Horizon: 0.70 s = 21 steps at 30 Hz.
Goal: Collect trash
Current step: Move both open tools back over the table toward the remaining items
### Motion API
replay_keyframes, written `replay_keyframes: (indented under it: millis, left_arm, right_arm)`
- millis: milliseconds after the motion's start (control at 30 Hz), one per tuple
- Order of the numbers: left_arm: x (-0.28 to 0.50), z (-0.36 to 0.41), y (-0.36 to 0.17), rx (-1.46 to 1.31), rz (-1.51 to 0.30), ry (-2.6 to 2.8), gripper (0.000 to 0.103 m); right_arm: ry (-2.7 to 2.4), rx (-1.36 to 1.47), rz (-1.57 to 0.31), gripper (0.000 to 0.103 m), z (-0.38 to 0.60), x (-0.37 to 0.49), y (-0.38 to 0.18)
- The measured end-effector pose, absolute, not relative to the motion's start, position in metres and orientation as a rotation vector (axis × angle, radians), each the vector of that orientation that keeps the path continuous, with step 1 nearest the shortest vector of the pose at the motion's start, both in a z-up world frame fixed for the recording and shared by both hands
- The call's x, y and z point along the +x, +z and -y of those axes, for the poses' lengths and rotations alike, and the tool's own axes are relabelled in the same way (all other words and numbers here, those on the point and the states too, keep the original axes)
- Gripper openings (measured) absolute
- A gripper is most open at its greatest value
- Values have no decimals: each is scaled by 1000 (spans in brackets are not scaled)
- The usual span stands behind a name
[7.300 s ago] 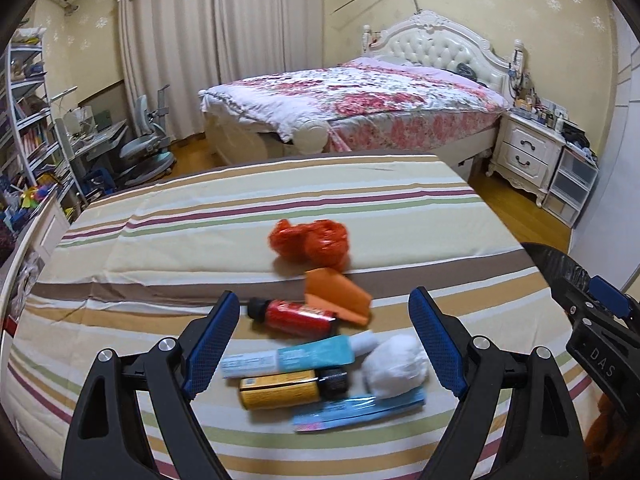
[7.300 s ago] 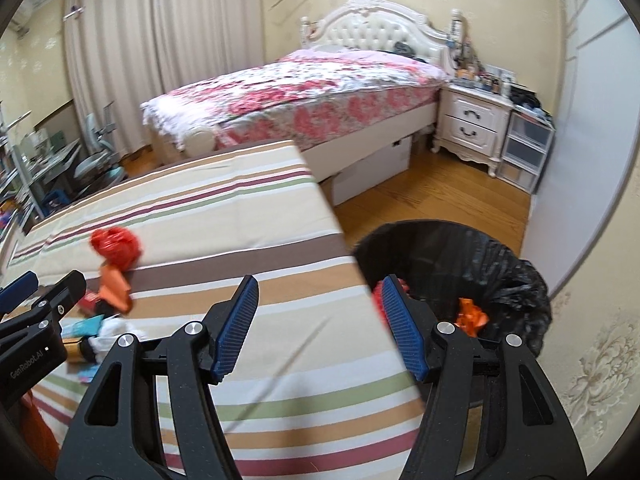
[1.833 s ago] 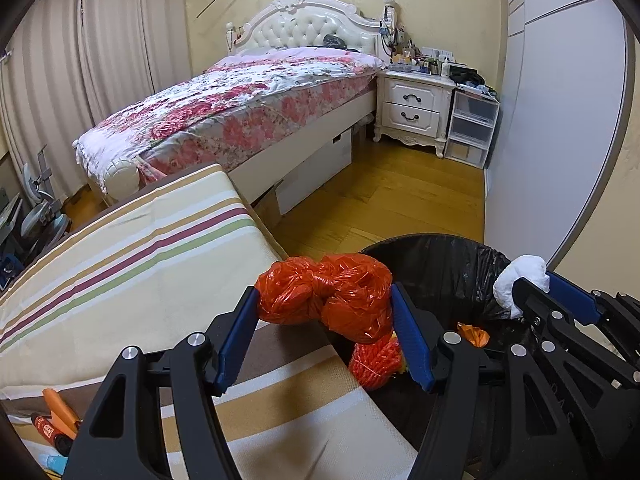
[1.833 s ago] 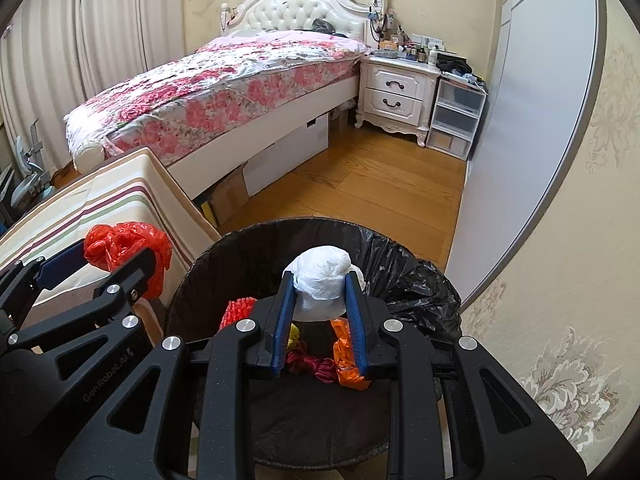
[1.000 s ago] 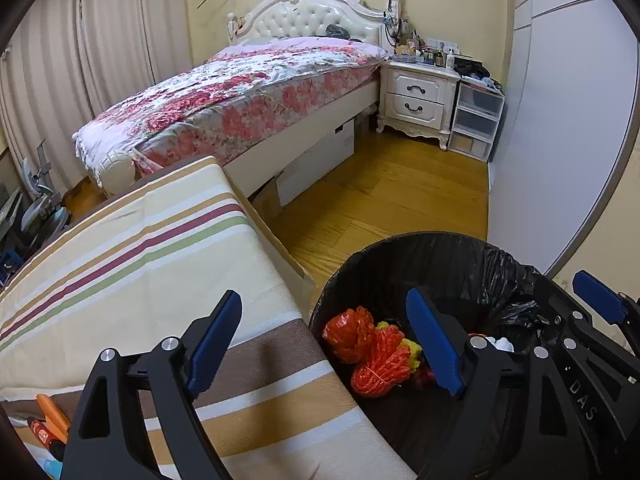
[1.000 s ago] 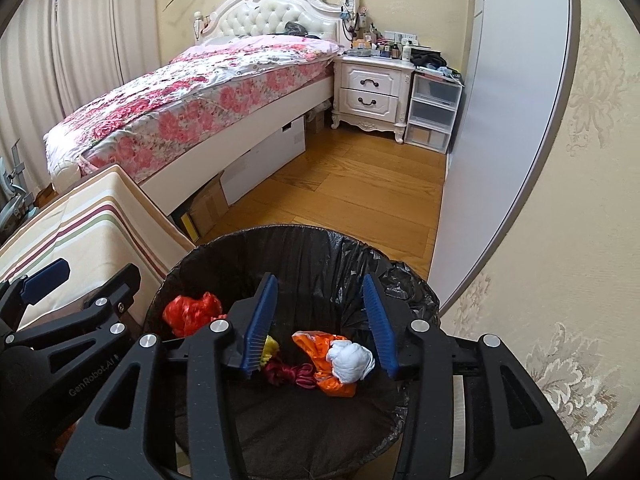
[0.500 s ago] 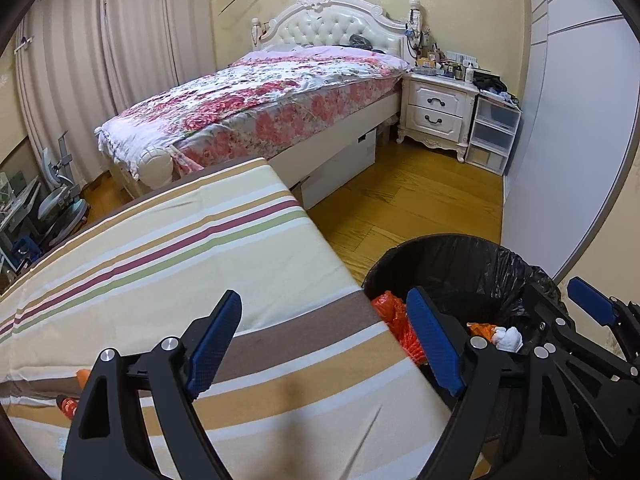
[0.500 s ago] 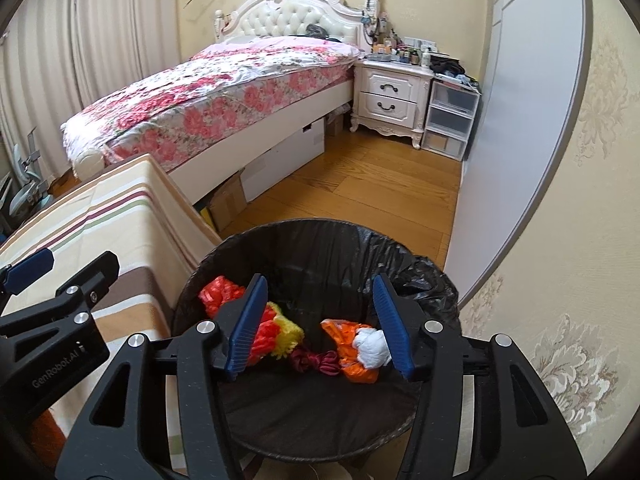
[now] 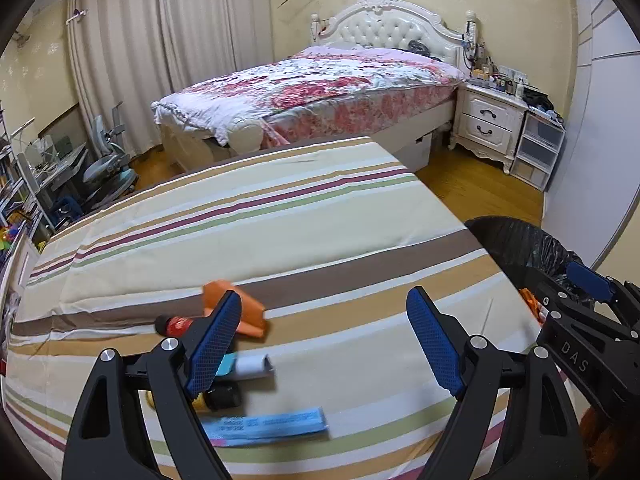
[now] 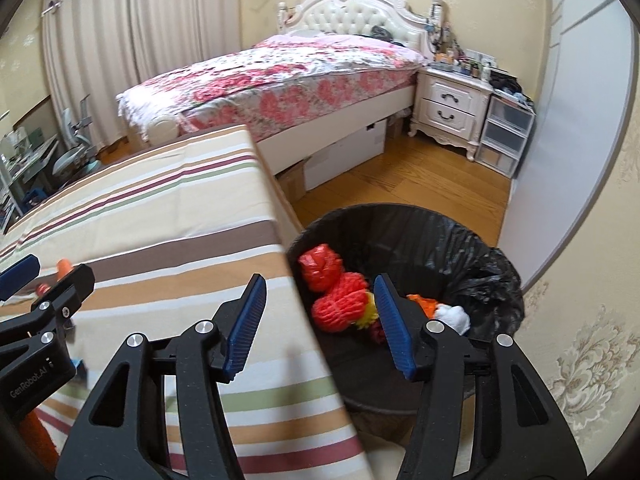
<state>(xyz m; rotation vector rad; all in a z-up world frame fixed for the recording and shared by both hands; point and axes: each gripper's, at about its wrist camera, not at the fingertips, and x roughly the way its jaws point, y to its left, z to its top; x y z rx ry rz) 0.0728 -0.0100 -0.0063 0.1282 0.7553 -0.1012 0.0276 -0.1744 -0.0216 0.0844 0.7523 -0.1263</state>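
Observation:
My left gripper [image 9: 324, 340] is open and empty above the striped table [image 9: 260, 216]. Near its left finger lie an orange packet [image 9: 240, 306], a red bottle [image 9: 176, 325], a white-and-teal tube [image 9: 250, 366], a dark-capped yellow bottle [image 9: 220, 396] and a blue wrapper [image 9: 268, 424]. My right gripper [image 10: 320, 320] is open and empty over the table's right edge, beside the black-lined bin [image 10: 460, 240]. In the bin lie red plastic bags [image 10: 332, 284], an orange bag [image 10: 424, 304] and a white wad [image 10: 454, 316].
The bin also shows at the right in the left wrist view [image 9: 528, 244]. Behind the table stand a floral bed [image 9: 320, 84], a white nightstand [image 9: 486, 124] and plastic drawers [image 9: 536, 156]. A desk and chair [image 9: 104, 168] stand at the left. Wood floor lies between bed and bin.
Both grippers let their trash fall into the bin and opened. Since then both have swung left, away from the bin; the left one is back over the items on the table.

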Motion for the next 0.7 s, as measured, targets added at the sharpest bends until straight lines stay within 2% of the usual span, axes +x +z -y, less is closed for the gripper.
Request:
replay_keyframes:
  millis: [600, 700]
  left_arm:
    - [7, -120, -31, 27, -839, 165, 82]
    - [4, -136, -35, 3, -853, 203, 82]
  right_arm:
    - [131, -54, -806, 56, 59, 21, -28]
    - [155, -80, -819, 61, 45, 21, -31]
